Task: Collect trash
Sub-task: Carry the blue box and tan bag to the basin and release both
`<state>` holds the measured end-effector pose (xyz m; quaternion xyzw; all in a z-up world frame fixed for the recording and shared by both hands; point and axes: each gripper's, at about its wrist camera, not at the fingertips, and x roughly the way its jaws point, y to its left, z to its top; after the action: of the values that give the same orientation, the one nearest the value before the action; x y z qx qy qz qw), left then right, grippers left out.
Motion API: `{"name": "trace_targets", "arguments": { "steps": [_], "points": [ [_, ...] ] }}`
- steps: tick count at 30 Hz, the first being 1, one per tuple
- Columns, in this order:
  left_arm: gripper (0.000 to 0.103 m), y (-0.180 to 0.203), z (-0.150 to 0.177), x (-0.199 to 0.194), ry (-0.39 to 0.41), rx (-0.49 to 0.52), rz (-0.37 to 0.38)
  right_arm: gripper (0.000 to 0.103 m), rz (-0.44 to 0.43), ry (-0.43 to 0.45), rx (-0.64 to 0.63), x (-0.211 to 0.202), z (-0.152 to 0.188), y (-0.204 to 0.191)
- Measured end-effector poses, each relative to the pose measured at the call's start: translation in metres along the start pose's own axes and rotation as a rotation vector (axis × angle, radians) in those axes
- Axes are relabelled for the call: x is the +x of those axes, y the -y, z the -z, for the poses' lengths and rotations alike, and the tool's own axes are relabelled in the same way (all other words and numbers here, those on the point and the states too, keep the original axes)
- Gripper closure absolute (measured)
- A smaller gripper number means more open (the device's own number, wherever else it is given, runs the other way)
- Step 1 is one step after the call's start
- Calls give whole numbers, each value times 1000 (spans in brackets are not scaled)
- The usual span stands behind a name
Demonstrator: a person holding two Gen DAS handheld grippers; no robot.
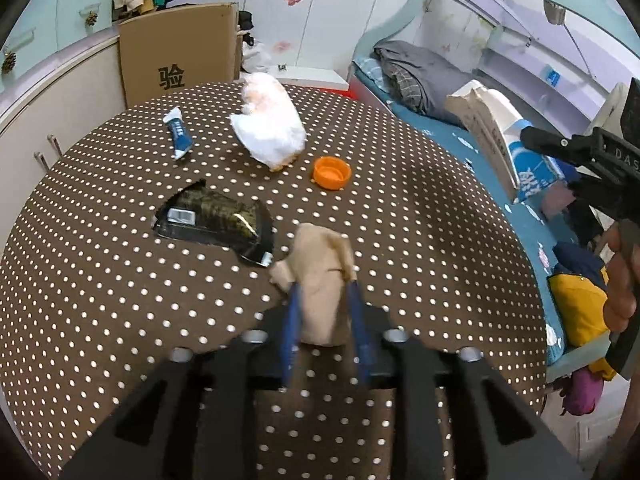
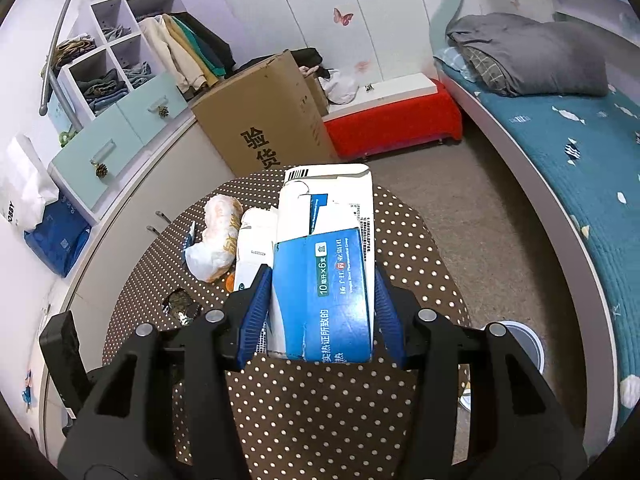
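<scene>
A: How are the two grippers posed?

B: The left gripper (image 1: 324,292) reaches forward low over the table (image 1: 400,208), its blue fingers (image 1: 290,332) pinched on a crumpled beige tissue (image 1: 320,276), which stands up between them. The right gripper (image 2: 320,292) is held higher, above the table's near part, its blue fingers (image 2: 256,304) clamped on either side of a blue-and-white medicine box (image 2: 324,280) with torn flaps; in the left wrist view that box (image 1: 504,148) hangs off the table's right edge, over the bed.

A: What lies on the surface?

B: The round table wears a brown cloth with white dots. On it lie a white plastic bag (image 1: 272,128), an orange cap (image 1: 332,173) just right of the bag, a small blue-and-white wrapper (image 1: 179,133) to the left, and a dark wrapper (image 1: 216,222) with a barcode, near the tissue.

A: And the room?

B: Behind the table stands a cardboard box (image 1: 180,50) against pale cabinets; clothes hang above. A red bench (image 2: 394,124) sits by the wall, and a bed (image 2: 560,152) with a teal cover and grey bedding (image 2: 532,56) curves along the right. A white bin (image 2: 524,340) stands on the floor by the table.

A: Any legible writing?

B: The cardboard box shows "验货". The medicine box reads "10毫升×6支". A butterfly sticker (image 2: 343,16) marks the wall.
</scene>
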<state>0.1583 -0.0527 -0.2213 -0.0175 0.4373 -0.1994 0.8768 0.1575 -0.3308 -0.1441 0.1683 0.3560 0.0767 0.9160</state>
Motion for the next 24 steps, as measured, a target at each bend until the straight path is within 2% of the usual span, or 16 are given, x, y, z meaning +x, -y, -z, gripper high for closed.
{"name": "trace_targets", "arguments": {
  "steps": [1,4,5,6,7,8,16,24],
  "points": [
    [55,3,0,0,6,9,1,54,1,-2,2,0,1,1],
    [58,10,-2,10,-2,34,-13,54,6,-6,8,-1,4,6],
    [64,11,-3,13,-6,37,-19,54,7,-5,11,-2,5,7],
    [81,14,-4,15,-3,52,-34,54,7,-4,12,-2,5,8],
    [87,11,-7,15,-7,64,-26,54,9,-3,14,-3,5,10],
    [88,12,-10,16,-12,57,3,54,10,-1,15,-4,5,11],
    [89,63,-36,11,42,143,91,54,47,39,52,-25,-1,41],
    [89,156,-87,11,108,258,203,54,143,105,130,-65,-7,101]
  ]
}}
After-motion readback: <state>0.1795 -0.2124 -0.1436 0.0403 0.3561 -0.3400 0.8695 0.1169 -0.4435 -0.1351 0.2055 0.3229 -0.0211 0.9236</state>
